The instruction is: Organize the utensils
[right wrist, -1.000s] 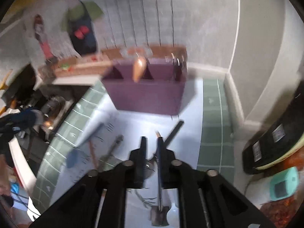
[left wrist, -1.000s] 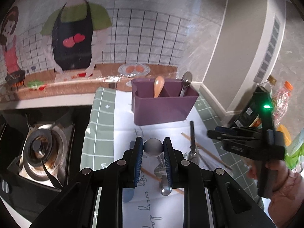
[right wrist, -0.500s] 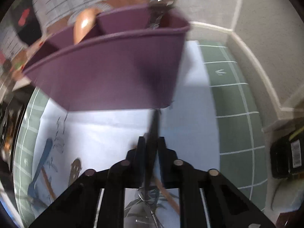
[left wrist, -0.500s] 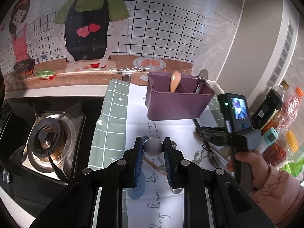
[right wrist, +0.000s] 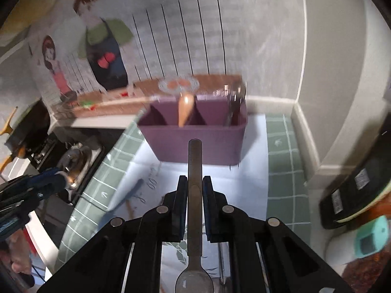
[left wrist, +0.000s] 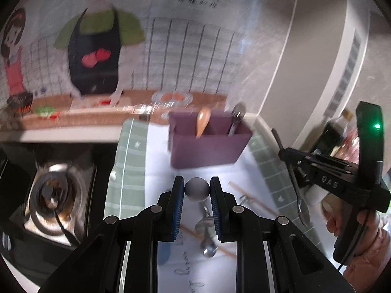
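Note:
A purple utensil holder (left wrist: 210,146) stands on the white mat and holds a wooden spoon (left wrist: 203,122) and a metal spoon (left wrist: 237,118). My left gripper (left wrist: 197,190) is shut on the round end of a metal utensil (left wrist: 197,190), in front of the holder. My right gripper (right wrist: 195,190) is shut on a metal spoon (right wrist: 194,171), handle pointing at the holder (right wrist: 195,144), bowl toward me. It shows lifted at the right in the left wrist view (left wrist: 288,156). Chopsticks (left wrist: 251,200) and more metal utensils (left wrist: 207,239) lie on the mat.
A gas stove (left wrist: 51,195) sits left of the green checked mat (left wrist: 122,171). A blue spoon (right wrist: 122,200) lies on the mat's left side. Bottles and packets (right wrist: 354,190) stand at the right by the wall. The illustrated backsplash (left wrist: 97,48) is behind.
My right gripper has lifted the metal spoon off the mat and pulled back from the holder. My left gripper stays shut on its utensil, with the view shifted slightly.

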`<state>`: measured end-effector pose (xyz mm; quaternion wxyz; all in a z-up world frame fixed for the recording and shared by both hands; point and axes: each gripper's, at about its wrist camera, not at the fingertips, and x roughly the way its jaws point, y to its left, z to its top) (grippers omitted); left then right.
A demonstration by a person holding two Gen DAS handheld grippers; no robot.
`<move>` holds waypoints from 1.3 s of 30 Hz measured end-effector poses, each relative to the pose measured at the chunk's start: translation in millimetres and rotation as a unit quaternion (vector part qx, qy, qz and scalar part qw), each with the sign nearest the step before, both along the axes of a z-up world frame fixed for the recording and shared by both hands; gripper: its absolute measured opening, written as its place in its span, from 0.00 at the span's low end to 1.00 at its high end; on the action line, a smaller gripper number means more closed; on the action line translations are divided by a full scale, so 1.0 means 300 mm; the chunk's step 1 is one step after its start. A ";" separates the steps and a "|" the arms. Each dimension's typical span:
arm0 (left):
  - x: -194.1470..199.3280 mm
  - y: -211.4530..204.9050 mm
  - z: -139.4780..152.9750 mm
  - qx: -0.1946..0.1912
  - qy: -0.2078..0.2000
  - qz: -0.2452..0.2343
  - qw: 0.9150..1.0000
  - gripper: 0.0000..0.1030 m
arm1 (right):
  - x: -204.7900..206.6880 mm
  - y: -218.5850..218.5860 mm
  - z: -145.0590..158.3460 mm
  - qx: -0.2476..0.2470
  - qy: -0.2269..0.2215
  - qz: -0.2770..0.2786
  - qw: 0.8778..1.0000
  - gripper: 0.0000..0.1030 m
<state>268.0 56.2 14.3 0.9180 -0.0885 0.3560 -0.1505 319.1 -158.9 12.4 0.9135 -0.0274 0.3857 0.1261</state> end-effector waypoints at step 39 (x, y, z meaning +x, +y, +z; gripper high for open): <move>0.642 -0.099 -0.050 0.034 0.001 0.026 0.999 0.25 | 0.659 0.012 -0.060 0.037 -0.121 -0.023 0.992 0.23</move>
